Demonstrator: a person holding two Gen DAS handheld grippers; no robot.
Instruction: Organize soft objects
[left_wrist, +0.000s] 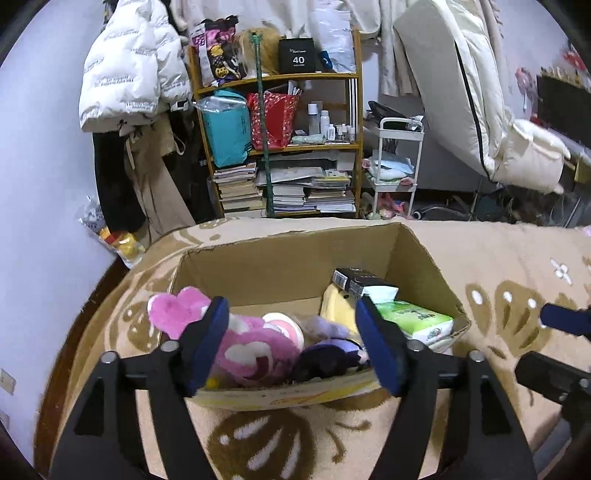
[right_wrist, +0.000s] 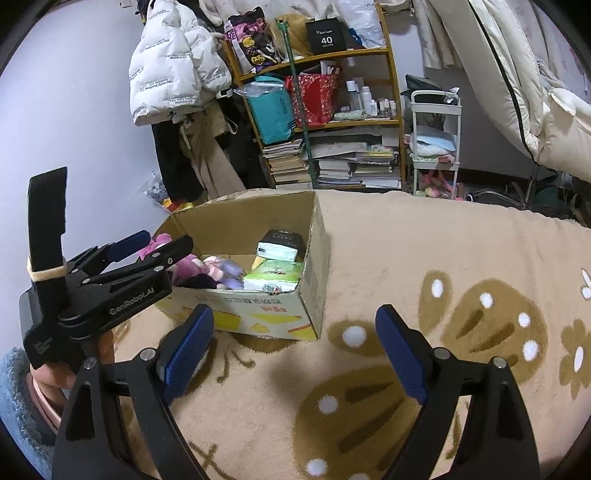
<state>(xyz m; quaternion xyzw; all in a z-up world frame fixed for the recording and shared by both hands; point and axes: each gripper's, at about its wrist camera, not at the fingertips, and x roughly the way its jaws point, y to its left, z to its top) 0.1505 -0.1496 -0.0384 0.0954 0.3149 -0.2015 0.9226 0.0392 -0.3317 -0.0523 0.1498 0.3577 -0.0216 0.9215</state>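
A: Since the cardboard box (left_wrist: 295, 266) sits straight ahead of the left gripper (left_wrist: 291, 343), what lies inside it?

B: Between the spread fingers you see a pink plush toy (left_wrist: 247, 347) heaped against the near wall, with a dark purple plush (left_wrist: 332, 354) just to its right. Further right in the box lie a green tissue pack (left_wrist: 417, 319), a yellow soft item (left_wrist: 334, 304) behind it, and a black packet (left_wrist: 354, 280) on top, toward the far wall.

A: Are the left jaws holding anything?

B: No, they stand wide apart, empty, poised over the near rim.

A: And the right gripper (right_wrist: 295, 350)?

B: Also wide open and empty, hovering above the beige patterned blanket (right_wrist: 424, 258). From it the box (right_wrist: 314, 258) lies ahead and to the left, with the left gripper (right_wrist: 147, 247) at the box's left edge.

A: What stands beyond?

B: Past the blanket, a wooden shelf (left_wrist: 280, 147) stacked with books and bags, a white puffer jacket (left_wrist: 129, 66) hanging to its left, and a small white cart (left_wrist: 395, 162) to its right. Nothing lies between either gripper and the box.
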